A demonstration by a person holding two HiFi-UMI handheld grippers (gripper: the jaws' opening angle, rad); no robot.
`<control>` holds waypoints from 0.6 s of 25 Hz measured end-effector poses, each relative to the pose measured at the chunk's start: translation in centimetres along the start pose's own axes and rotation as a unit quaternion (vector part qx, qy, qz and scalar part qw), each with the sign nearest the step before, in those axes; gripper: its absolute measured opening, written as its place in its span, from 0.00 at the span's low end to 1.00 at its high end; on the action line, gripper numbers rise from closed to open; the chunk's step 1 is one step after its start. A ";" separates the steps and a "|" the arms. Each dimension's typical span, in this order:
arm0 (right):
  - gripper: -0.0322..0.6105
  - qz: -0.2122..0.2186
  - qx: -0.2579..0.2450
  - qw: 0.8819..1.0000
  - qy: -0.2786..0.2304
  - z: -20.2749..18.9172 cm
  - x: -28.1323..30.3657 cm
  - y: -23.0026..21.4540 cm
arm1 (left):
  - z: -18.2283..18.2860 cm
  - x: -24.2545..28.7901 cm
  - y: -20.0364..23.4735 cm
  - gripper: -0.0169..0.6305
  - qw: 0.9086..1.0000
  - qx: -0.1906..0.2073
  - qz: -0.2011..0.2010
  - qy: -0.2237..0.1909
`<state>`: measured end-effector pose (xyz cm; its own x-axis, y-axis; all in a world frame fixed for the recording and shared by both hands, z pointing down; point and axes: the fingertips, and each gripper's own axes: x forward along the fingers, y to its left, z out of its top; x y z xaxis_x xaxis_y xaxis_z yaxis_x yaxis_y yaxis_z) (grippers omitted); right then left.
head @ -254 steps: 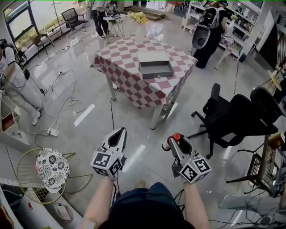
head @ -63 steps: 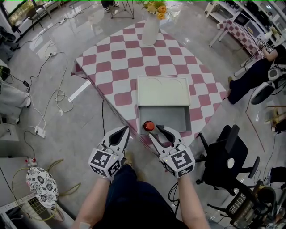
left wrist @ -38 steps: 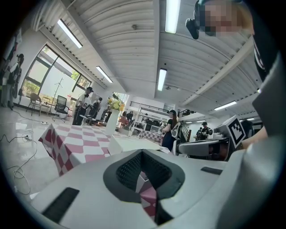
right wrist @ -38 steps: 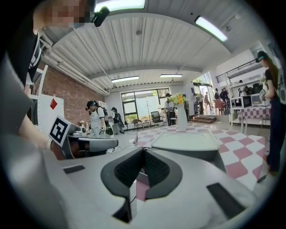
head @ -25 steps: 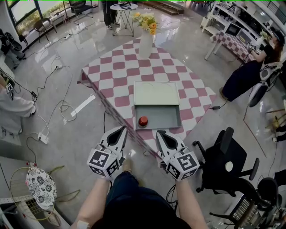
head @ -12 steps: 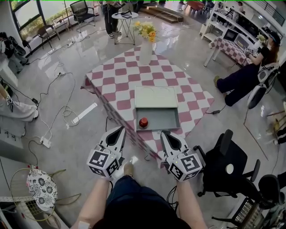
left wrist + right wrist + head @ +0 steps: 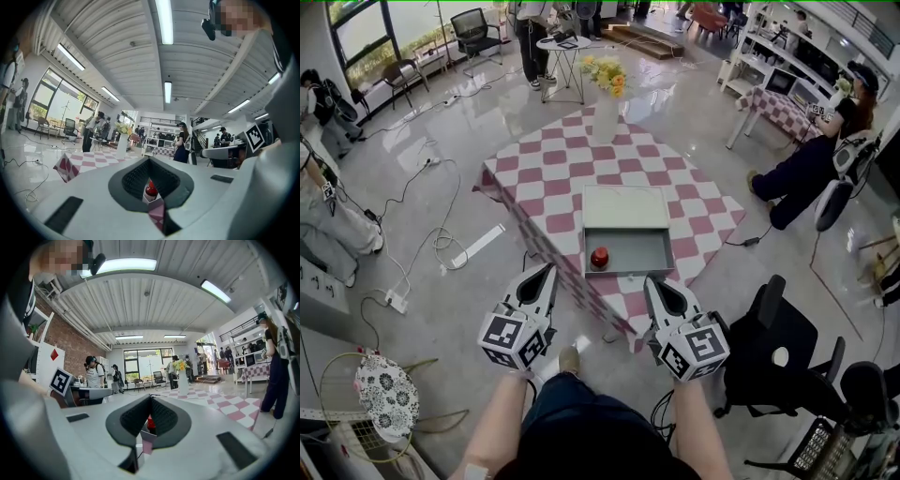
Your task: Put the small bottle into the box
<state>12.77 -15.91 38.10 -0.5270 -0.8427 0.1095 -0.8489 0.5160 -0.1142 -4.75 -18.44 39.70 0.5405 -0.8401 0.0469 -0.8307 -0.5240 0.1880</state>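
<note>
**Desk:** Where is the bottle right now?

**Me:** I see the small red-capped bottle (image 7: 599, 257) standing upright inside the shallow grey rectangular box (image 7: 654, 251), near its left end. The box sits on the table with the pink-and-white chequered cloth (image 7: 546, 169). Its pale flat lid (image 7: 625, 206) lies just behind it, seemingly edge to edge.

**Desk:** And your grippers?

**Me:** Both carry nothing. My left gripper (image 7: 546, 274) has its jaws brought together with nothing between them. In its own view the bottle shows only far off, past the tips. My right gripper (image 7: 655, 286) is pinched closed on nothing too. Both hang in front of me, short of the table's near edge and well apart from the box.

**Desk:** So which step are you on?

**Me:** I'd call the placing done, since the bottle is in the box and nothing grips it. The next move asks little: I keep both grippers clear of the table. If the lid were wanted on, I'd have to open one pair of jaws and take it by an edge. I'd take care not to jog the box, because the upright bottle could tip.
</note>
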 end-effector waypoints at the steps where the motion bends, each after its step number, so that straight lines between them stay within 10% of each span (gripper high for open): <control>1: 0.06 -0.001 0.000 1.000 -0.001 0.1 -0.2 0.0 | 0.2 -0.1 0.0 0.03 1.000 0.000 0.002 -0.002; 15: 0.06 0.001 -0.007 1.000 -0.015 1.5 -2.4 0.6 | 1.3 -1.7 -1.4 0.03 1.000 0.008 0.007 -0.012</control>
<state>13.63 -13.81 36.31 -0.5281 -0.8455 0.0787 -0.8480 0.5204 -0.1001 -4.70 -16.45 38.04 0.5258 -0.8502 0.0266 -0.8402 -0.5143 0.1721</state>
